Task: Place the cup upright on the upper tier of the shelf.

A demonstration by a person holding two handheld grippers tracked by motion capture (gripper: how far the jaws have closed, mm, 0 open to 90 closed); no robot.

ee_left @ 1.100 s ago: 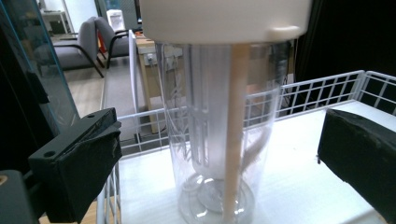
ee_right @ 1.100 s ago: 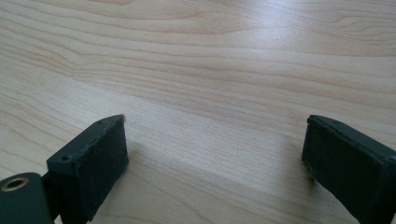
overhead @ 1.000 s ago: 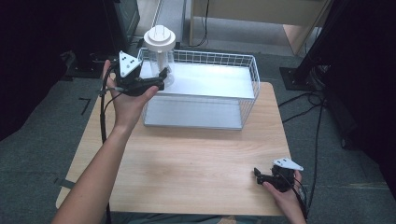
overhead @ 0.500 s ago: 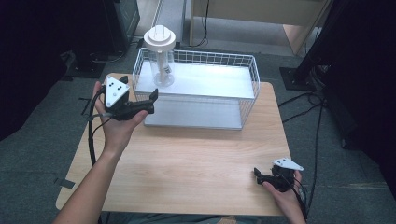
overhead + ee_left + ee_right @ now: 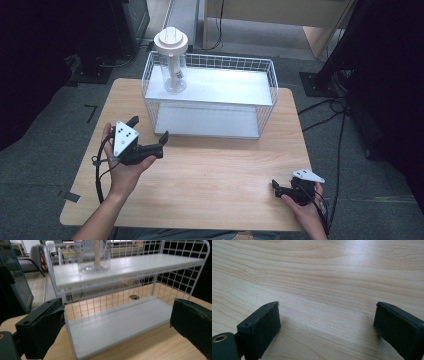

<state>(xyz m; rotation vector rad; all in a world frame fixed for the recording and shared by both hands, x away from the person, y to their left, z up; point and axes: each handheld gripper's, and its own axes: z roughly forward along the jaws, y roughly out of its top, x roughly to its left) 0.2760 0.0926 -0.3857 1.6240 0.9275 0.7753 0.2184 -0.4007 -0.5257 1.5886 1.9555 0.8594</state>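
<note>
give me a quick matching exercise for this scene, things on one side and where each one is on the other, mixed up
Things:
1. clear jar with white lid
2. left gripper
3. right gripper
4. wire rack

Places:
A. low over the table's near right corner
B. on the rack's upper shelf, left end
C. at the table's far edge
D. in front of the rack's left end, jaws open

Pairs: 1-B, 2-D, 3-A, 4-C

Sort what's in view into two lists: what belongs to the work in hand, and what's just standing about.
In the work:
- left gripper, jaws open, facing the rack
- white wire rack
- clear jar with white lid on the rack's upper shelf

Standing about:
- right gripper, open, resting at the wooden table's near corner
- floor cables
</note>
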